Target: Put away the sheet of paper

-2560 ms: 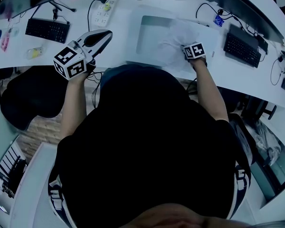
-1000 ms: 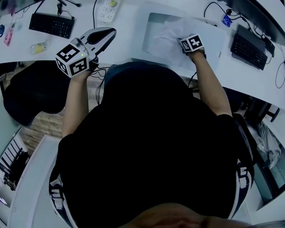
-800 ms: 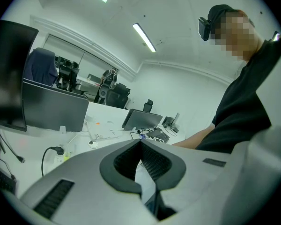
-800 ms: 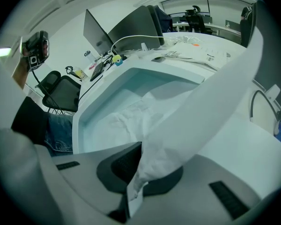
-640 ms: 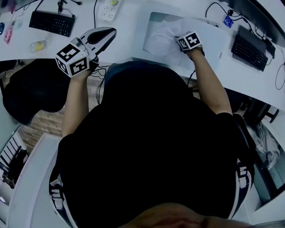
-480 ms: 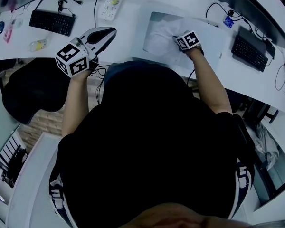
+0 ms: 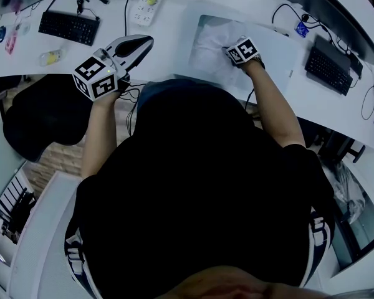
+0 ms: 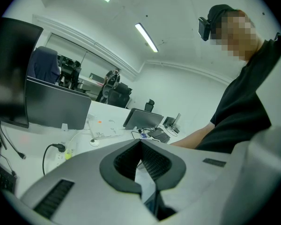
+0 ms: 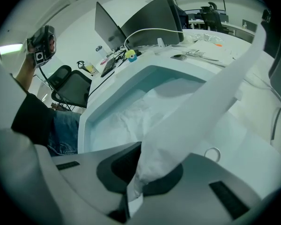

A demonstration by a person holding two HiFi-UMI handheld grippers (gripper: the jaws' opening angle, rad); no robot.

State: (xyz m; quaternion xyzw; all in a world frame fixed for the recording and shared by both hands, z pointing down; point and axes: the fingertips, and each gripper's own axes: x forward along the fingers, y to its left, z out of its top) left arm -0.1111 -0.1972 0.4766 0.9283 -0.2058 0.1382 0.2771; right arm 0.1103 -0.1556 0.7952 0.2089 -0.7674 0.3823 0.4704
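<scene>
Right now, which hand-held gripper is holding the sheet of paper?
The right hand-held gripper: its jaws are shut on the sheet of paper over the white tray. The left hand-held gripper, held off to the side, is shut on nothing.

White desk, ceiling strip lights

A white desk carries two keyboards, a power strip and a shallow tray.

No writing, label or brand can be read anywhere
</scene>
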